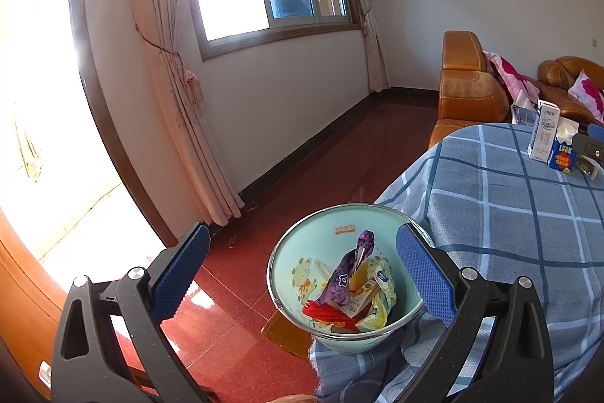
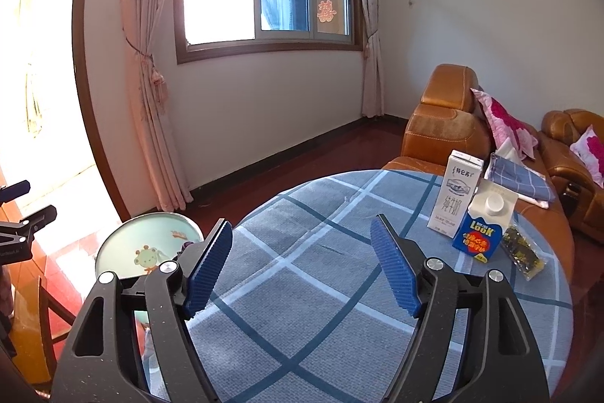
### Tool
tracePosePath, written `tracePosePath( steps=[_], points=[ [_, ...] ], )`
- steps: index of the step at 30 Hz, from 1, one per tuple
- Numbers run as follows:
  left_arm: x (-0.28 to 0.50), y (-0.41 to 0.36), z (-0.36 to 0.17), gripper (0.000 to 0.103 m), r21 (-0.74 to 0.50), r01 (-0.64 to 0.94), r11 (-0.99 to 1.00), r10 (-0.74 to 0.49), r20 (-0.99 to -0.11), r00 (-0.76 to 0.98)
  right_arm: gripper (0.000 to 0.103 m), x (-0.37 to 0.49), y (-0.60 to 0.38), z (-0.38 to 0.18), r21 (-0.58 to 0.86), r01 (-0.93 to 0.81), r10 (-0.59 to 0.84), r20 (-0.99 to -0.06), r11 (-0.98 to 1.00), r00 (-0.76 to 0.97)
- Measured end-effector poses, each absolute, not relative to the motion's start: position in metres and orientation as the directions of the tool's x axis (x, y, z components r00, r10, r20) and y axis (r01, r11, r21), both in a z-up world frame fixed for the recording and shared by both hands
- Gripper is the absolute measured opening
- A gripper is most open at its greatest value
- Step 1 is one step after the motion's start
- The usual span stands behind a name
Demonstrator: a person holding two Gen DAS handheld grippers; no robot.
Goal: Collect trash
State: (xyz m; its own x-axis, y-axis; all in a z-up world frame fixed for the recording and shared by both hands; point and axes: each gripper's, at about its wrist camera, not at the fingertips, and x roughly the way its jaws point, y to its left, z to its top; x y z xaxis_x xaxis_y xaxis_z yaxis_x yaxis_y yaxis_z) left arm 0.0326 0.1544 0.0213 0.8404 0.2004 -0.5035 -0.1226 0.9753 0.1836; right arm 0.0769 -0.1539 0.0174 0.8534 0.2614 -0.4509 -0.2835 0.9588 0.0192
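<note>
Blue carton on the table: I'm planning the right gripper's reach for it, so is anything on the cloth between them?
Nothing visible does. Between the open right gripper and the blue carton lies only bare checked tablecloth. The white milk carton stands beyond it, the dark packet to its right.

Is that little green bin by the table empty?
No. The bin holds crumpled wrappers lying at its bottom.

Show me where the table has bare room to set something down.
The tablecloth lies bare in front of the right gripper, from the near edge up to the white milk carton. It is crowded at the far right: that carton, the blue carton and a dark snack packet cluster there. The bin sits off the left edge.
</note>
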Motion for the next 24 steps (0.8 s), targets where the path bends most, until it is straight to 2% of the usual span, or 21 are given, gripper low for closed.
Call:
tracePosePath(
  steps=[14,17,21,24],
  points=[
    [0.035,0.152,0.017,0.097,0.217,-0.121,0.969,0.218,-0.51,0.832,0.076,0.076,-0.154,0.013,0.007,-0.283,0.255,-0.46,0.959,0.85],
    [0.035,0.152,0.017,0.097,0.208,-0.117,0.971,0.21,-0.514,0.832,0.079,0.076,-0.158,0.009,-0.003,-0.278,0.245,-0.467,0.961,0.85],
    [0.034,0.156,0.016,0.097,0.181,-0.108,0.978,0.188,-0.523,0.831,0.082,0.077,-0.176,-0.001,-0.034,-0.246,0.197,-0.494,0.969,0.847],
    [0.036,0.158,0.014,0.097,0.16,-0.095,0.983,0.167,-0.539,0.825,0.083,0.092,-0.225,-0.022,-0.004,-0.137,0.11,-0.573,0.991,0.812]
  ],
)
